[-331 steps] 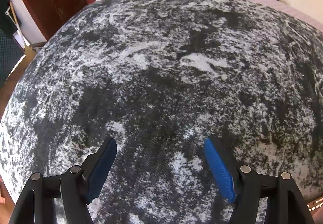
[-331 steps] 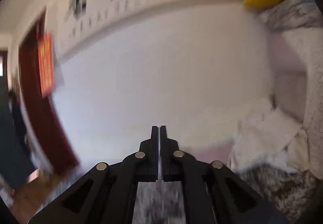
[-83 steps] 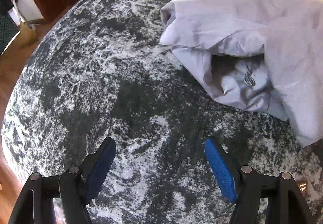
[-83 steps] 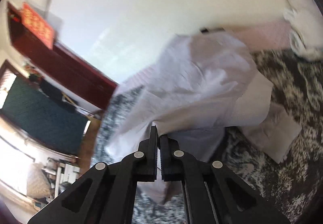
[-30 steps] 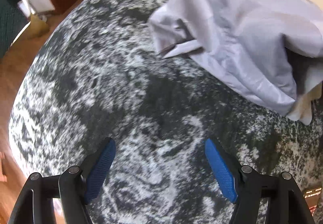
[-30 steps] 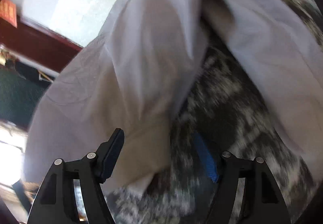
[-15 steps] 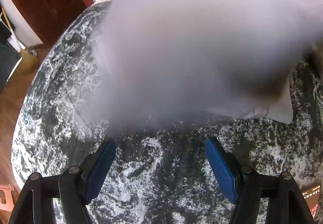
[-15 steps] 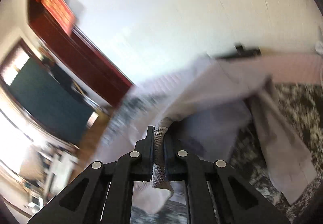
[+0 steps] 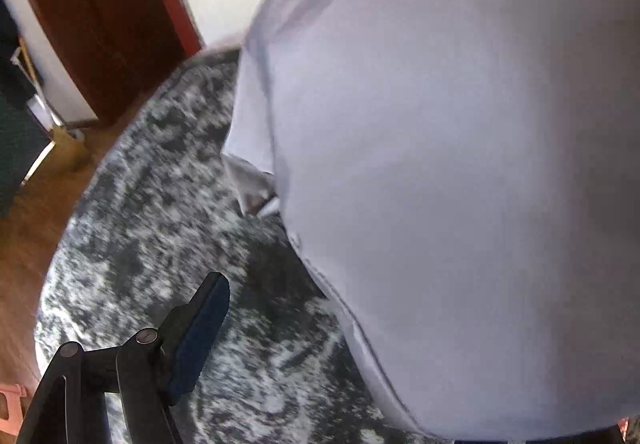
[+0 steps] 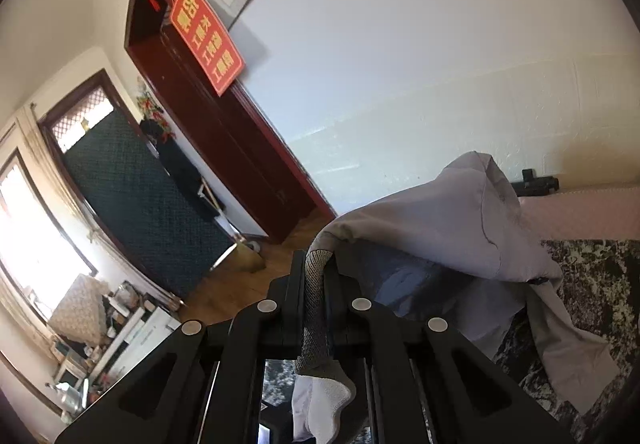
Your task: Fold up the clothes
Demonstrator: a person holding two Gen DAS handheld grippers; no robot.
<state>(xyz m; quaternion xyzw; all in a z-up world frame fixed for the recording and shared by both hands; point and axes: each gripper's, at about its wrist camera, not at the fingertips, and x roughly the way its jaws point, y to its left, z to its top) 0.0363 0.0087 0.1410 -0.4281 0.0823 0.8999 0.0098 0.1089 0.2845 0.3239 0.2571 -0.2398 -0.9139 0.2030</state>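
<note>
Lifted since before, the grey shirt [image 10: 448, 228] hangs pinched in the closed right fingers [image 10: 316, 276], hiding the left fingers' [image 9: 208, 316] spread.

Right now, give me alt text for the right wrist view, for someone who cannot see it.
The right hand-held gripper is shut on a ribbed grey edge of a pale lavender fabric garment, which drapes from it over a black-and-white mottled bedspread. Behind are a white wall, a dark red wooden door and an orange sign.

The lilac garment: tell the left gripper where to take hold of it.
Grip the hanging hemmed side edge of the lilac garment, coming in from its left over the bedspread. The right gripper already pinches the knit trim, so that edge hangs free.
</note>
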